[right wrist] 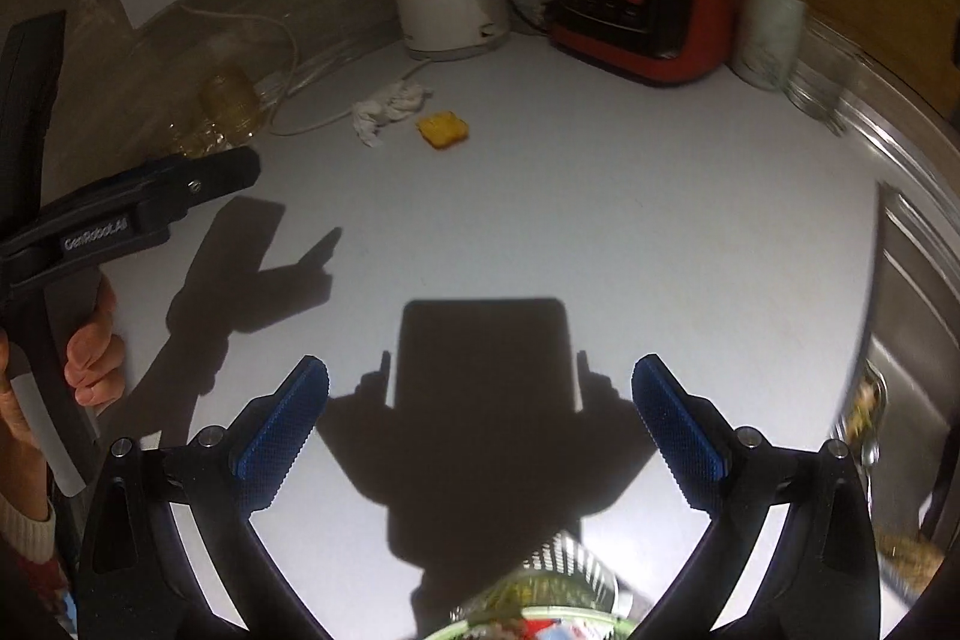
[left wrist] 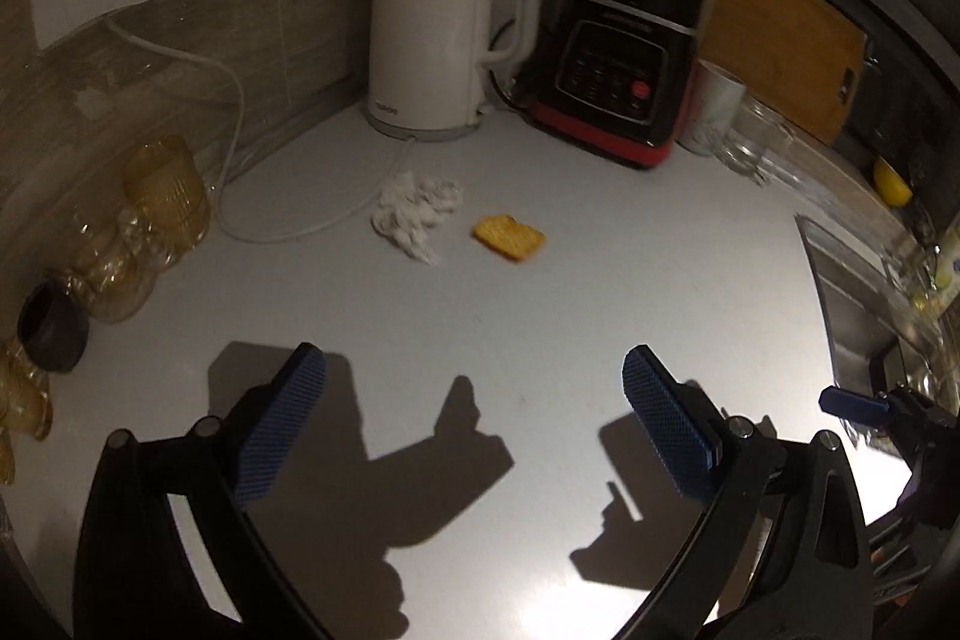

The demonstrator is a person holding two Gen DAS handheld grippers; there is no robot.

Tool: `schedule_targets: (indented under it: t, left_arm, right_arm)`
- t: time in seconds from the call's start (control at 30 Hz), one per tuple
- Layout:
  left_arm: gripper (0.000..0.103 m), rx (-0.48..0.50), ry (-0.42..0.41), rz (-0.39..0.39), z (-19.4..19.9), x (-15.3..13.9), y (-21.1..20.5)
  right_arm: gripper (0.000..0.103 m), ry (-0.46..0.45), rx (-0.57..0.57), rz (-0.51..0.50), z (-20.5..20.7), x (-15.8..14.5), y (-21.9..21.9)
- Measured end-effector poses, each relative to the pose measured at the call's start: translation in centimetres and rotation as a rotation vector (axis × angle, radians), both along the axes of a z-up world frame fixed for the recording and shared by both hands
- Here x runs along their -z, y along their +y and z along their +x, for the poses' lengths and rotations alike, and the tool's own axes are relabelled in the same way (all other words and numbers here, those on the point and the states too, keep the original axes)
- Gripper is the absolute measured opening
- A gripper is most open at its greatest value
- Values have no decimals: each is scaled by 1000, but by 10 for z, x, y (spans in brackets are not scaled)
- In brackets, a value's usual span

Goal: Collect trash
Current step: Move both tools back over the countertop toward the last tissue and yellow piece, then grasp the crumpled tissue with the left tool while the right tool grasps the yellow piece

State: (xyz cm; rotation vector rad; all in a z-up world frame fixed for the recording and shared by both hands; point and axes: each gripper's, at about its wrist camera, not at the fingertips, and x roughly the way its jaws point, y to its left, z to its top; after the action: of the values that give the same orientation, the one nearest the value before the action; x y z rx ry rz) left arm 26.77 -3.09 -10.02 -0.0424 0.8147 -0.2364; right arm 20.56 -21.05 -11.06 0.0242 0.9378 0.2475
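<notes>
I judge the job part done: 2 scraps are left on the white counter, a crumpled tissue and, just right of it, a yellow food scrap, both far from me. At the near edge of the right wrist view sits a green-rimmed bin with rubbish in it. My left gripper and right gripper both gape wide with nothing between the pads. Behind the scraps stand a white kettle and a red-based blender; the kettle's cord curls beside the tissue and could snag, amber glassware crowds the left
</notes>
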Motion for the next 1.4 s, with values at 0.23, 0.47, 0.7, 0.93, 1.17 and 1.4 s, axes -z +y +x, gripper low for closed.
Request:
schedule_targets:
  t: [0.23,0.47,0.7,0.93,1.17,1.4]
  left_arm:
    - [95,-33,36,-5,66,27,1]
    - [95,-70,71,-29,112,54,0]
    - [87,-89,68,-45,148,70,1]
    - [76,-93,85,-32,176,86,-1]
    - [43,-86,91,3,183,94,-5]
    - [18,-68,88,20,171,94,3]
  right_arm:
    - [101,5,-76,-16,70,16,27]
    - [101,38,-65,7,122,33,28]
    - [101,75,-26,60,145,37,15]
    - [101,85,-18,62,150,41,8]
    - [101,91,-28,58,161,46,13]
    - [101,86,-95,21,188,49,36]
